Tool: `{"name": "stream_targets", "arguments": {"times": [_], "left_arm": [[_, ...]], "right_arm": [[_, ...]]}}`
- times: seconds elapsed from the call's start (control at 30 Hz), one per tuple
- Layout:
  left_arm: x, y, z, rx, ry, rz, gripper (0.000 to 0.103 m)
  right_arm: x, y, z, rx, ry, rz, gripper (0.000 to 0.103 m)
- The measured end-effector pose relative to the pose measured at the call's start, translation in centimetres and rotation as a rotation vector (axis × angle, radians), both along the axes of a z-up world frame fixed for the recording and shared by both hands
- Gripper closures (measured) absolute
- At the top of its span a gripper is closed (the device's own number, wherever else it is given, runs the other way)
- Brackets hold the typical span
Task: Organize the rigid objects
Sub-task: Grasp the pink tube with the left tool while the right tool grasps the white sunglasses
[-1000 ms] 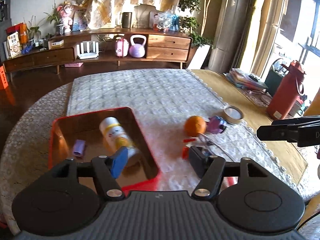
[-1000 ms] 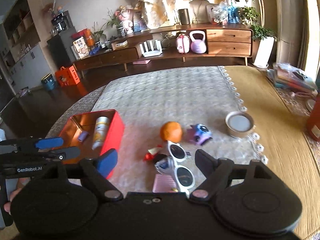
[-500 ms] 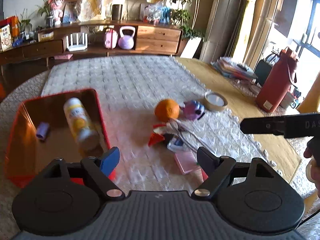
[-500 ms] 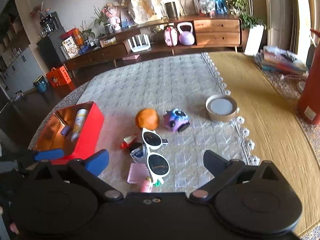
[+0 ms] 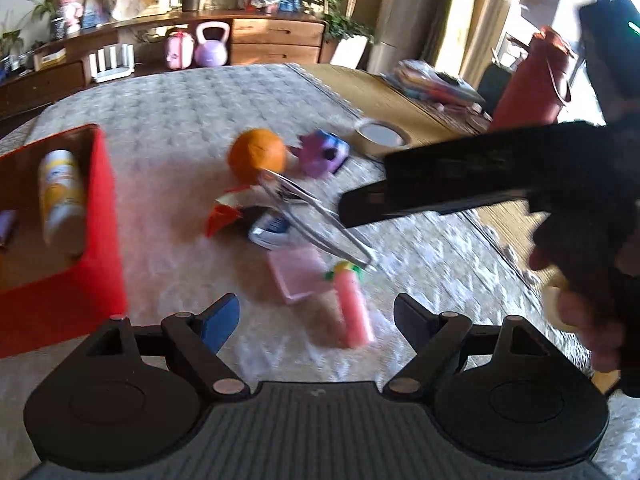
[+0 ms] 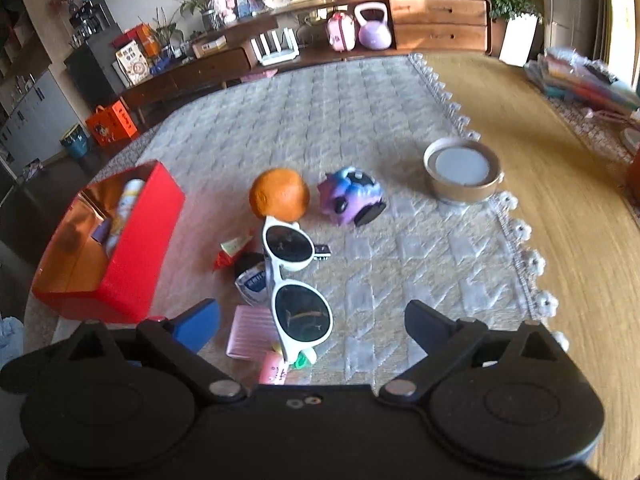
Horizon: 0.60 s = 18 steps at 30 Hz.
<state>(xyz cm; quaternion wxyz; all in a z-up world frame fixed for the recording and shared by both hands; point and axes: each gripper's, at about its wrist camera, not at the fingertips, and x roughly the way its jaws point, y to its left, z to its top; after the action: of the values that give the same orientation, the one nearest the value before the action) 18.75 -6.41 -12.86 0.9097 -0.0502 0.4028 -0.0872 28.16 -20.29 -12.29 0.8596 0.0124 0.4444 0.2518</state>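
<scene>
A red box [image 6: 140,240] on the left holds a white-and-yellow bottle [image 5: 60,196] and a small purple item [image 5: 6,226]. On the cloth lie an orange [image 6: 279,194], a purple toy [image 6: 352,196], white sunglasses [image 6: 296,280], a pink card [image 6: 250,330], a pink tube [image 5: 352,308] and small packets [image 6: 236,250]. My left gripper [image 5: 316,320] is open and empty, just short of the pink tube. My right gripper [image 6: 312,320] is open and empty above the sunglasses; it also shows in the left wrist view [image 5: 460,184].
A roll of tape [image 6: 462,170] lies at the cloth's lace edge. A red flask [image 5: 532,80] and stacked papers [image 5: 436,80] stand at the far right of the table. A sideboard with a kettlebell [image 6: 374,26] is behind.
My left gripper has swung right, from over the red box to the loose pile. My right gripper has moved forward and down over the sunglasses. Both stay open.
</scene>
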Motion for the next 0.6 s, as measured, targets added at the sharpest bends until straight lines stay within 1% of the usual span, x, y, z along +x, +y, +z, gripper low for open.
{"name": "stream_targets", "arguments": {"times": [0.13,0.17,0.23,0.3,0.4,0.47,0.53,0.57,0.6], "left_arm": [[0.2,-1.5,-0.6,0.014,-0.005,-0.029,0.019],[0.2,-1.8,-0.7,0.018,-0.008,-0.033,0.019],[0.4,-2.1,-0.9,0.034,-0.014,-0.023,0.020],[0.7,-2.2,-1.4,0.031,-0.005,-0.016,0.020],[1.0,-2.2,-1.8,0.025,0.000,-0.018,0.020],[0.9,-2.5,-2.0,0.034,-0.009,-0.029,0.025],[1.0,-2.8,-2.0,0.042,-0.011,-0.046,0.034],[0.9,-3.0,-2.0,0.043,-0.014,-0.053,0.040],[0.9,-3.2,-2.0,0.046,-0.014,-0.062,0.042]], "right_arm": [[0.8,0.6,-1.3,0.006,0.036,0.008,0.009],[0.9,0.8,-1.6,0.006,0.042,0.008,0.012],[1.2,0.8,-2.0,0.006,0.052,0.005,0.016],[1.6,0.6,-2.4,0.023,0.074,0.006,0.021],[2.0,0.4,-2.6,0.046,0.091,0.019,0.023],[2.3,0.4,-2.7,0.061,0.103,0.020,0.025],[2.4,0.4,-2.7,0.079,0.113,0.026,0.026],[2.4,0.5,-2.7,0.083,0.116,0.029,0.028],[2.4,0.5,-2.6,0.082,0.117,0.031,0.029]]}}
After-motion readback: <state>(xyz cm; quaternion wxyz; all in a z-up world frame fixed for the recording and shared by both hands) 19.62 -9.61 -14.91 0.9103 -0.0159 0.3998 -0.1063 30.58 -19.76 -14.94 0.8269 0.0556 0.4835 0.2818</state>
